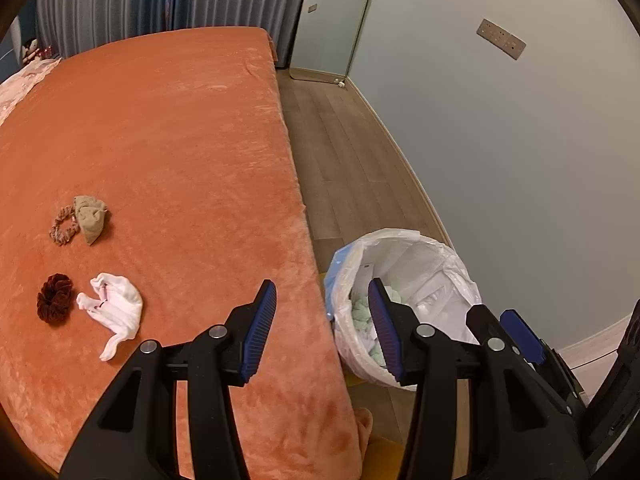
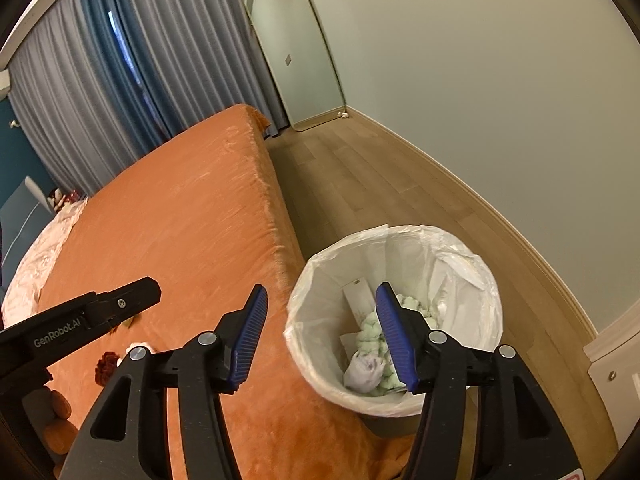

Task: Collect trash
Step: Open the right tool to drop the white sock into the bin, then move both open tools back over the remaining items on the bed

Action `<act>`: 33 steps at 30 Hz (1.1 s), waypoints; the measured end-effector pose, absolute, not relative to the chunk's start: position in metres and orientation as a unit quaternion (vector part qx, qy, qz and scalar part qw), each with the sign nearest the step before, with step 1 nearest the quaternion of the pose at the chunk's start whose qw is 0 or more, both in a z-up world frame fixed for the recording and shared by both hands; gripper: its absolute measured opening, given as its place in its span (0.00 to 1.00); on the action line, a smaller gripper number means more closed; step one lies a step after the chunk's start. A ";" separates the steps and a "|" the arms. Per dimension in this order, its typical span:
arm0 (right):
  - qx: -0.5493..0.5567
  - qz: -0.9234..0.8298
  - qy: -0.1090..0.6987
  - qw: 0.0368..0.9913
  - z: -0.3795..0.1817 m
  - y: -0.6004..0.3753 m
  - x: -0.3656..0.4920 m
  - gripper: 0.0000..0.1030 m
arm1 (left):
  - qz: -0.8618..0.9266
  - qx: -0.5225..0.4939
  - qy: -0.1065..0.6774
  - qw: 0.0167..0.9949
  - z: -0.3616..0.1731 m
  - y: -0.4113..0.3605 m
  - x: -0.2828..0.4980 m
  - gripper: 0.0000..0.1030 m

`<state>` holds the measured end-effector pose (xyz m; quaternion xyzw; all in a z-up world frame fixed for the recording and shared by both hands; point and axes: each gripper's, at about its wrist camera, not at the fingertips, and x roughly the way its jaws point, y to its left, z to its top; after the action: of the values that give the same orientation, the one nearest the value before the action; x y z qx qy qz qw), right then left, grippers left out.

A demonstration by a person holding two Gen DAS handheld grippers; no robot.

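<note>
Now both grippers, left (image 1: 322, 322) and right (image 2: 320, 330), are half open and empty; the left should approach the white sock (image 1: 114, 310) slowly.

Bed cover (image 1: 180, 140): orange-rust plush, lighter sheen streaks. On it: tan-and-brown striped scrunchie (image 1: 63, 226); khaki-beige crumpled cloth (image 1: 91, 216); dark maroon velvet scrunchie (image 1: 55, 299); white sock (image 1: 116, 312) with faint pink marks. Bin (image 2: 394, 312): white translucent liner; inside, pale mint-green fluffy material (image 2: 370, 328), a greyish-white wad (image 2: 366, 372), a white card (image 2: 358, 294). Left gripper (image 1: 324, 328) and right gripper (image 2: 320, 334): black bodies, ribbed blue pads, silver rivets. Curtains (image 2: 100, 92): grey-blue, vertical folds. Floor (image 2: 380, 184): light brown wood planks. Wall (image 2: 500, 100): pale grey-green.
</note>
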<state>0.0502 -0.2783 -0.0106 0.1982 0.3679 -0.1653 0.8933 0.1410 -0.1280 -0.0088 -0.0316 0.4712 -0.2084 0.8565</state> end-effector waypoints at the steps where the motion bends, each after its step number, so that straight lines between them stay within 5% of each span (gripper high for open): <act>1: 0.194 -0.162 0.370 0.894 -0.010 -0.273 0.051 0.55 | -0.206 -0.033 0.471 0.857 -0.009 -0.124 0.141 0.44; 9: 0.179 -0.143 0.378 0.897 -0.006 -0.239 0.059 0.56 | -0.185 -0.050 0.472 0.860 -0.011 -0.084 0.139 0.45; 12: 0.173 -0.134 0.381 0.898 -0.005 -0.225 0.062 0.58 | -0.170 -0.056 0.470 0.864 -0.012 -0.068 0.137 0.53; 33: 0.118 -0.060 0.409 0.903 -0.014 -0.112 0.089 0.64 | -0.090 -0.111 0.479 0.866 -0.030 0.053 0.142 0.53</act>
<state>0.0893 -0.1120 -0.0137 0.1179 0.4095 -0.0601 0.9027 0.1424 0.0527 -0.0296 -0.1113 0.4786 -0.0898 0.8663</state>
